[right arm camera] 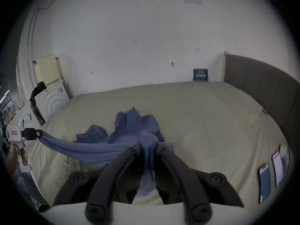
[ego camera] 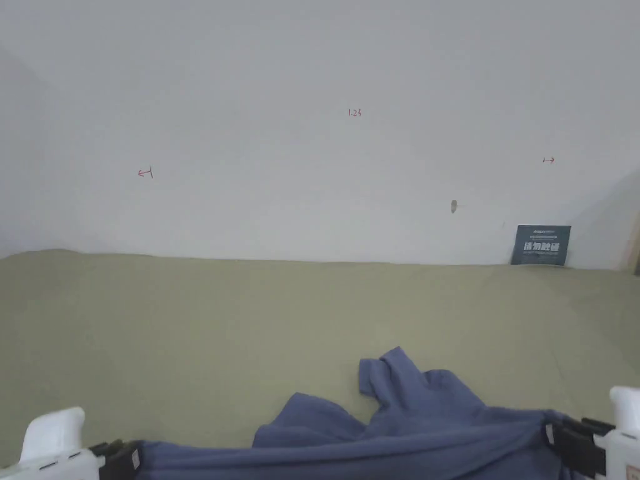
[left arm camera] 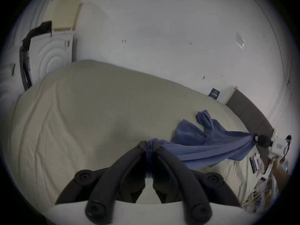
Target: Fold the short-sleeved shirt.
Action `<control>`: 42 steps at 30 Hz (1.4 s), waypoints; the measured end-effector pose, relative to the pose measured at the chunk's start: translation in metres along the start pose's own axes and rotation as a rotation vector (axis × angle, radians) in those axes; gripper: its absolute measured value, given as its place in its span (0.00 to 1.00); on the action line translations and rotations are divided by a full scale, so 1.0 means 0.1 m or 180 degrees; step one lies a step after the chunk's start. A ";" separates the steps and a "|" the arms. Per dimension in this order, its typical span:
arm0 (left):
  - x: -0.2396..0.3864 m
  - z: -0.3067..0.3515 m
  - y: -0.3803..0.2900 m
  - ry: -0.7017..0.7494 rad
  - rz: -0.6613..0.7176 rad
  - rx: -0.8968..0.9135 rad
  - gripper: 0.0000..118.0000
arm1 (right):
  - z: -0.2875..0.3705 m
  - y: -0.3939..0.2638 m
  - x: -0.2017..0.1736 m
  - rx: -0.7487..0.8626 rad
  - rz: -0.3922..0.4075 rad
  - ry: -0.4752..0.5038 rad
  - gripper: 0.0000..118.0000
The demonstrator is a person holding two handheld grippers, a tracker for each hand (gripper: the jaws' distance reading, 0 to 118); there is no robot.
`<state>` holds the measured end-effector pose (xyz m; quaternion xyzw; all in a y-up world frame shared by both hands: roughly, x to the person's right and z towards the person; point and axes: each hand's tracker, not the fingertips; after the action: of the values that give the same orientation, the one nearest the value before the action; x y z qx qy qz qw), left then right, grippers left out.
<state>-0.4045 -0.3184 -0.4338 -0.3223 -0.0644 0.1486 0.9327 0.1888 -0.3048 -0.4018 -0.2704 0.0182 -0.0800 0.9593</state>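
The blue short-sleeved cotton shirt (ego camera: 406, 419) lies at the near edge of a bed covered with a pale olive-green sheet (ego camera: 219, 325), partly lifted off it. One edge of the garment is stretched into a sagging band between the two handheld tools; the rest — a bunched sleeve and body panels — rests crumpled on the sheet just beyond that band.

The left gripper (left arm camera: 150, 145), white-bodied with black jaws, has its jaws drawn narrow and clamped on a pinch of the blue cloth at the band's left end. The right gripper (right arm camera: 148, 145) is likewise closed down on a thicker gather of fabric, which hangs through between its jaws toward the camera. In the head view both tools sit low at the frame's bottom corners, well apart, with the cloth running between them.

A white wall stands behind the bed, with a small dark card (ego camera: 540, 245) propped against it at the mattress edge. A grey padded headboard (right arm camera: 259, 85) closes the bed's right side — several flat phone-like items (right arm camera: 265, 182) lie on the sheet near it.
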 end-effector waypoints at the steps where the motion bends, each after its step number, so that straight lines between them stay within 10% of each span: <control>1: -0.06 0.01 -0.07 -0.0016 0.0089 -0.0038 0.06 | 0.05 -0.10 0.01 -0.0065 -0.0015 -0.0046 0.14; 14: -0.20 0.12 -0.86 0.0096 0.0197 -0.0528 0.08 | 0.49 -0.85 0.29 -0.0144 -0.0423 -0.0262 0.06; 15: -0.17 0.14 -0.90 0.0164 0.0122 -0.0505 0.17 | 0.53 -0.84 0.27 -0.0113 -0.0388 -0.0248 0.06; 17: -0.16 0.24 -0.93 0.0310 0.0060 -0.0311 0.74 | 0.64 -0.81 0.21 0.0003 -0.0322 -0.0216 0.06; 18: -0.13 0.35 -0.90 0.0312 0.0109 -0.0077 0.81 | 0.74 -0.76 0.13 0.0120 -0.0115 -0.0295 0.06; 22: 0.15 1.18 -0.77 0.0340 -0.0243 0.1372 0.60 | 1.35 -0.62 -0.28 0.1124 0.0626 -0.0346 0.06; 26: 0.37 1.55 -0.78 0.0437 -0.0655 0.1602 0.02 | 1.65 -0.58 -0.56 0.1145 0.0622 -0.0395 0.06; 40: 0.24 1.33 -0.79 0.0219 -0.0630 0.0560 0.00 | 1.55 -0.83 -0.76 0.0917 0.0555 -0.0320 0.06; 42: 0.12 1.08 -0.64 0.0195 -0.0538 0.0134 0.26 | 1.51 -0.77 -0.76 0.0904 0.0573 -0.0306 0.06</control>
<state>-0.4018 -0.2996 -0.3095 -0.3005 -0.0596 0.0607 0.9500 0.1146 -0.2791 -0.2341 -0.1329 -0.0150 0.0175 0.9909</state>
